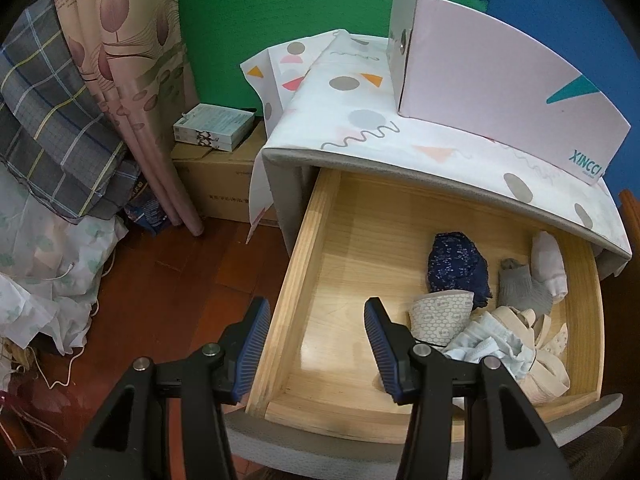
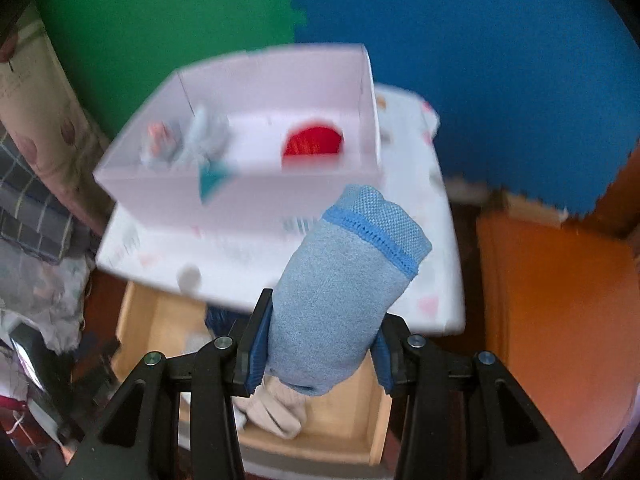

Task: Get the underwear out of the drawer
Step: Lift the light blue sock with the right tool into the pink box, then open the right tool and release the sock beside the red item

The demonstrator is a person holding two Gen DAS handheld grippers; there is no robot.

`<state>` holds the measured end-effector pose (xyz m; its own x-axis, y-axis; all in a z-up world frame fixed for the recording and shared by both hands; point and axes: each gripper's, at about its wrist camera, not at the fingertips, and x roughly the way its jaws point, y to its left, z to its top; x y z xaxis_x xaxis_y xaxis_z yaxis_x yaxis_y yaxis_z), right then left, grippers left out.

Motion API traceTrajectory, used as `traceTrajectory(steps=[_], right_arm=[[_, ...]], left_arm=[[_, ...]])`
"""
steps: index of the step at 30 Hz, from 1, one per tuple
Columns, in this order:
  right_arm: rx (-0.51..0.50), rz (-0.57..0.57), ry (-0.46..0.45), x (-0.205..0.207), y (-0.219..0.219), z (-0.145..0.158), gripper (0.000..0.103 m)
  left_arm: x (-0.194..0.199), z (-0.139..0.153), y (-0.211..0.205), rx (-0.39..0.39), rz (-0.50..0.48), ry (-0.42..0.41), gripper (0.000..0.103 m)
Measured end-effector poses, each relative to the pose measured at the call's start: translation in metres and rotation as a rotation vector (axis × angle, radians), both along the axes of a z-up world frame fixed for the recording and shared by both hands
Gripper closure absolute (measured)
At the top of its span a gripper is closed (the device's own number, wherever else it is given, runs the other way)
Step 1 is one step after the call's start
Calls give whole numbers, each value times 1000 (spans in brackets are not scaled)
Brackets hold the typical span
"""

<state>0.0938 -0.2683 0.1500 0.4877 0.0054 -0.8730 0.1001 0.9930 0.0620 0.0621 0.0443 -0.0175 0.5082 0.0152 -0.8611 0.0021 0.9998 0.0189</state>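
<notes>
Right tongs (image 2: 320, 344) gripped a rolled blue garment (image 2: 344, 288) above the drawer (image 1: 304, 248); left tongs (image 1: 316, 336) stood part-open, empty. Several pieces (image 1: 456, 264) remained at the drawer's 3 o'clock side.

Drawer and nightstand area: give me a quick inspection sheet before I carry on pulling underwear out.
Surface: patterned cloth covers the nightstand top; white divided box stands on it.
Job's things: wooden drawer pulled open; inside lie a dark blue bundle, grey sock, white roll and pale garments. A rolled light blue garment is lifted above the drawer.
Clutter: cardboard carton with small boxes on top, plaid bedding.
Grippers: left hand-held gripper open, straddling the drawer's left wall; right hand-held gripper shut on the light blue garment.
Cables: white cord on the floor, left.
Surroundings: green and blue foam wall, curtain, wooden floor.
</notes>
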Motion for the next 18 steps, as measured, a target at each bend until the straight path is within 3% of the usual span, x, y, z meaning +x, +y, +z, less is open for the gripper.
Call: traceTrajectory(steps=[5, 9, 14, 18], right_arm=[[-15, 21, -46, 48, 12, 32, 63], [-47, 32, -47, 88, 19, 38, 62], [-68, 26, 5, 127, 20, 21, 60], [-44, 4, 82, 148, 13, -11, 58]], left_arm=[[0, 1, 6, -6, 17, -7, 53], [-1, 2, 10, -10, 26, -16, 53], [0, 2, 12, -31, 25, -18, 53], [0, 3, 10, -27, 14, -23, 53]])
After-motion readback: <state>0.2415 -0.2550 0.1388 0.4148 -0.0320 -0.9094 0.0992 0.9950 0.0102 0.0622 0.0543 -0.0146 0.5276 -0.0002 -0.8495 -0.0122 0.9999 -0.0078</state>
